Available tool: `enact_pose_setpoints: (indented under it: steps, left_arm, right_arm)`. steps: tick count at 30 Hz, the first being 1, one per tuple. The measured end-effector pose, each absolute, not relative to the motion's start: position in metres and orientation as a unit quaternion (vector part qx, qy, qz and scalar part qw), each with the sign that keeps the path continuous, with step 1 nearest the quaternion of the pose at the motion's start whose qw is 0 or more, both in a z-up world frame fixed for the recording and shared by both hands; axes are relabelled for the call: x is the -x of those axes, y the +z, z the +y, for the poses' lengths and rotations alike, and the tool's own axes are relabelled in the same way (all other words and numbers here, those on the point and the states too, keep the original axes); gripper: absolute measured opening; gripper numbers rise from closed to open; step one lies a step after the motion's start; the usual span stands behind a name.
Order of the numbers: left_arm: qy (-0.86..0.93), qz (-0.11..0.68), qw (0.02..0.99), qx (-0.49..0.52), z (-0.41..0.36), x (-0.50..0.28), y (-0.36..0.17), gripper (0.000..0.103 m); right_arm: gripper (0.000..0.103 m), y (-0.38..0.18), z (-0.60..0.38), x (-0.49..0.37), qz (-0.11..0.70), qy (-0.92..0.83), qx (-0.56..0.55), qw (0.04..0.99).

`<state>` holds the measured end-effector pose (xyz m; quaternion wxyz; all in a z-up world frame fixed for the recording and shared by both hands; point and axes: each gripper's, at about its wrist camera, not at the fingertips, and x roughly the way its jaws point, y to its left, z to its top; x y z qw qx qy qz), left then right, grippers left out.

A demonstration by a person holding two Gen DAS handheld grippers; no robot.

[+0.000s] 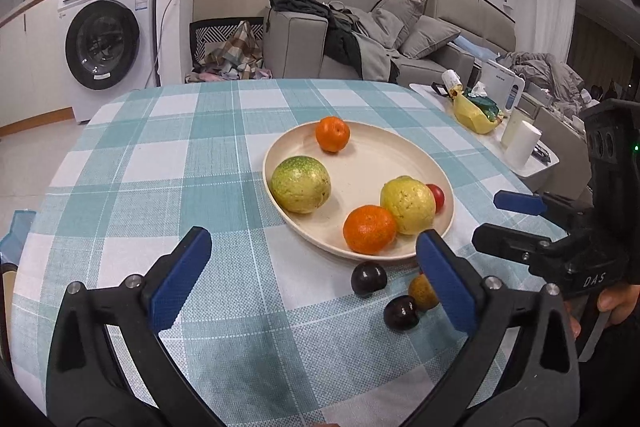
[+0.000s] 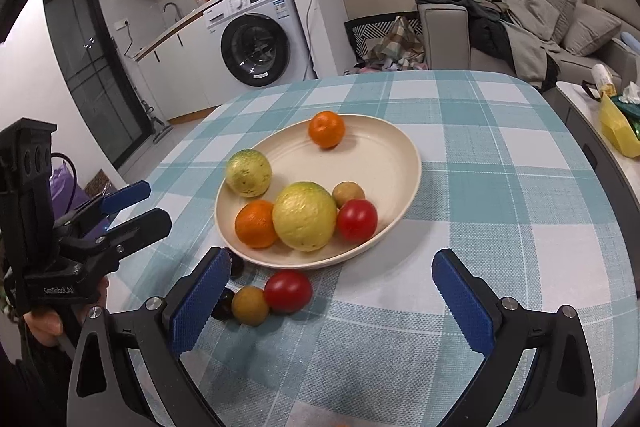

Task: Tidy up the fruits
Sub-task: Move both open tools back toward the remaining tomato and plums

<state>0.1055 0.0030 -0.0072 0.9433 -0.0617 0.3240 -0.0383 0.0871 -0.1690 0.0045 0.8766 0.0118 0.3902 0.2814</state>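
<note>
A cream oval plate (image 1: 360, 163) (image 2: 376, 163) on the checked cloth holds two oranges (image 2: 327, 129) (image 2: 256, 223), two yellow-green fruits (image 2: 249, 173) (image 2: 305, 216), a red tomato (image 2: 357, 219) and a small brown fruit (image 2: 348, 193). On the cloth in front of the plate lie another red tomato (image 2: 288, 291), a brown fruit (image 2: 250, 305) (image 1: 423, 291) and two dark plums (image 1: 369, 278) (image 1: 401, 311). My left gripper (image 1: 314, 241) (image 2: 154, 205) hovers open and empty short of the plate's near rim. My right gripper (image 2: 332, 261) (image 1: 492, 219) is open too, above the loose fruits, holding nothing.
The table's far edge curves round behind the plate. A white side table (image 1: 532, 167) with cups, a yellow bag and a kettle stands to the right. Beyond are a grey sofa (image 1: 420, 39) with clothes and a washing machine (image 1: 106, 39). A hand (image 2: 44, 323) grips each tool.
</note>
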Motion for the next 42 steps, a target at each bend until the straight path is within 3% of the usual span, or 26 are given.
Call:
enact_pose_setpoints:
  steps: [42]
  left_arm:
    - [-0.035,0.364,0.93,0.045,0.0,-0.123,-0.036,0.102]
  right_arm:
    - [0.103,-0.027,-0.147,-0.087,0.436,0.247,0.108,0.859]
